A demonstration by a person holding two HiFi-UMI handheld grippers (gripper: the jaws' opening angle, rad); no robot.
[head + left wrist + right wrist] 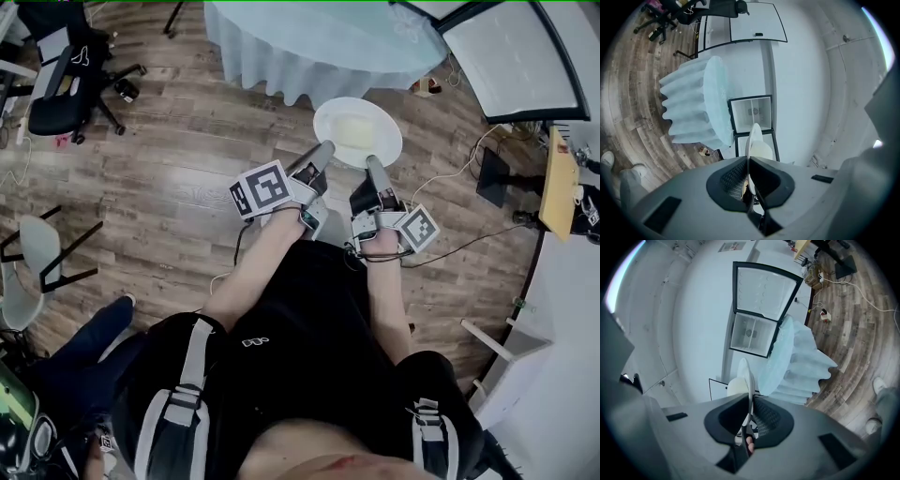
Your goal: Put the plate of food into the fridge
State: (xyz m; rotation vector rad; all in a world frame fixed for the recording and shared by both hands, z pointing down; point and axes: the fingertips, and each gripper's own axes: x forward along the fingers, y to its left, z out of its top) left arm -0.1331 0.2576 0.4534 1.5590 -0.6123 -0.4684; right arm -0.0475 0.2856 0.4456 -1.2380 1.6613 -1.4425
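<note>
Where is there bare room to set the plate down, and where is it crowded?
Bare: the open fridge compartment, seemingly empty, and the clothed table top beyond the plate. Crowded: office chairs at the left, cables on the floor at the right.

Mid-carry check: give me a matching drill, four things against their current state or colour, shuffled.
1 plate
2 fridge door
3 round table
4 office chair

A draped in pale blue cloth
B clamped at its rim by the left gripper and right gripper
C swung open
D black

Pairs: 1-B, 2-C, 3-A, 4-D
</note>
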